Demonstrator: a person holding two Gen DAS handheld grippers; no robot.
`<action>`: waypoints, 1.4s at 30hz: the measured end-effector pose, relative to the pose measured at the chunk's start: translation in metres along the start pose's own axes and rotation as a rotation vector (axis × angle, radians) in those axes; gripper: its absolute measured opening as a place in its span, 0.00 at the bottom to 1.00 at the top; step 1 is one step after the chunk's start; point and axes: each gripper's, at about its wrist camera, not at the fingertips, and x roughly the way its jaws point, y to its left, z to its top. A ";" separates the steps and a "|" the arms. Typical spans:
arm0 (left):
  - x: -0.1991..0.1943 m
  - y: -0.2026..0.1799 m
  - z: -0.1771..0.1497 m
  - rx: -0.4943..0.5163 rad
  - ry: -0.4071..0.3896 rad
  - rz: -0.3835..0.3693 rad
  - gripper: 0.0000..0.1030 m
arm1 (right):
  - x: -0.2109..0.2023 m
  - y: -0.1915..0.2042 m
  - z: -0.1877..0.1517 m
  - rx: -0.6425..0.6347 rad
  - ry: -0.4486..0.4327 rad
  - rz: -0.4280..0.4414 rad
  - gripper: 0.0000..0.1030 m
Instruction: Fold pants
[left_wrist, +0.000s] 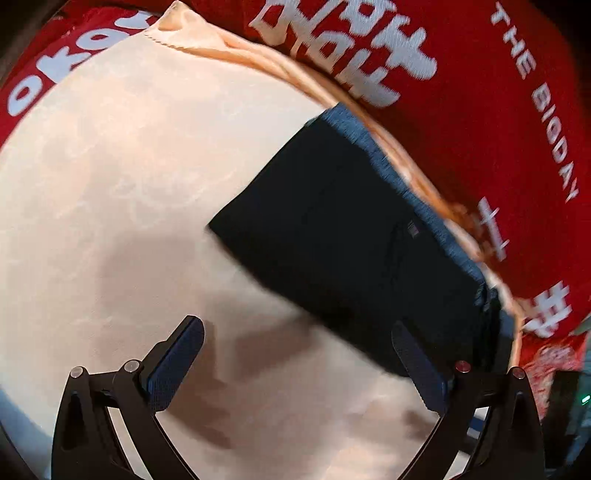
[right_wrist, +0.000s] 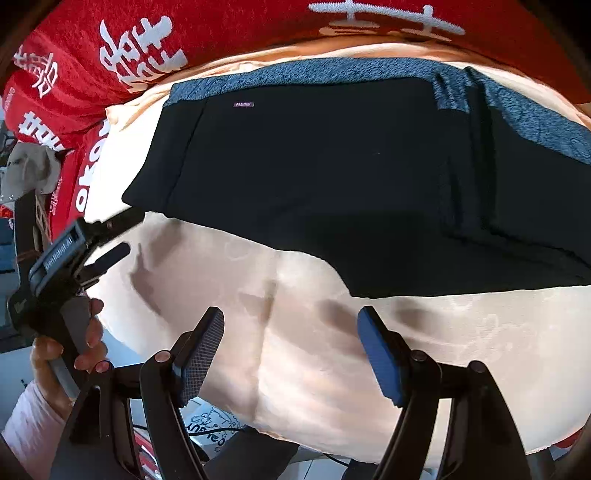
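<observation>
Black pants (right_wrist: 332, 170) with a grey-blue patterned waistband (right_wrist: 303, 75) lie folded in a compact block on a cream cloth (right_wrist: 332, 369). They also show in the left wrist view (left_wrist: 351, 240), to the upper right of my left gripper (left_wrist: 299, 332). My left gripper is open and empty above the cream cloth, its right finger near the pants' edge. My right gripper (right_wrist: 291, 321) is open and empty, just short of the pants' near edge. The left gripper (right_wrist: 122, 232) also shows at the left of the right wrist view, open, held in a hand.
A red blanket (left_wrist: 480, 122) with white characters lies beyond the cream cloth (left_wrist: 129, 184) along the far edge; it also shows in the right wrist view (right_wrist: 184, 40). A printed paper and cables (right_wrist: 218, 428) lie below the near table edge.
</observation>
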 end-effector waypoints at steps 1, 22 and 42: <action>0.003 0.000 0.002 -0.012 -0.004 -0.036 0.99 | 0.001 0.000 0.000 0.000 0.002 0.001 0.76; 0.023 -0.028 0.007 -0.075 -0.120 -0.284 0.99 | 0.005 -0.006 0.007 0.013 -0.002 -0.007 0.76; 0.074 -0.130 -0.052 0.745 -0.254 0.494 0.43 | -0.066 0.086 0.165 -0.243 -0.058 0.047 0.76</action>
